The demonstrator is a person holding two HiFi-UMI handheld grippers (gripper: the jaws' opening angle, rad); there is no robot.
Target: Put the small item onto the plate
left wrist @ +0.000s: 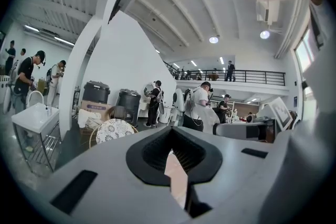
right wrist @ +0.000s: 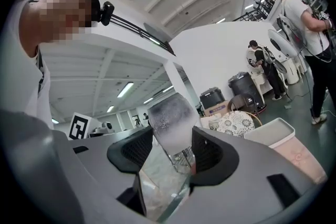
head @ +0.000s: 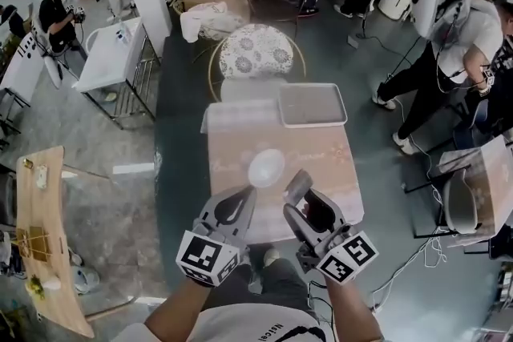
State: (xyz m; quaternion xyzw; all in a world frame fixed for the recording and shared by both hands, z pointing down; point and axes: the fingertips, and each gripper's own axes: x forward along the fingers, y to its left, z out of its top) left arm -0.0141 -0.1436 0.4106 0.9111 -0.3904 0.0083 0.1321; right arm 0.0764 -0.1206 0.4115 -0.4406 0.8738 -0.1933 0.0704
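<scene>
The right gripper point(head: 300, 195) is clamped on the small item point(head: 296, 185), its 2 jaws narrowed against the item's sides. In the right gripper view the small item point(right wrist: 169, 118) stands up from between the black pads point(right wrist: 210, 152) of the right gripper point(right wrist: 171, 140), a frosted grey, translucent piece with a rounded top and a clearer lower part. From the head view it is held over the near part of the desk point(head: 325, 164), just to the right of the plate point(head: 266, 168) and not on it. The plate is white, round and bare, near the middle of the pink-topped desk. The left gripper point(head: 249, 191) is held beside it at the plate's near edge, its 2 jaws drawn almost together; the left gripper view shows only a thin sliver of pink desk point(left wrist: 177, 176) between the jaws of the left gripper point(left wrist: 172, 150), and nothing gripped. A grey tray point(head: 311, 105) sits at the far right corner of the desk.
</scene>
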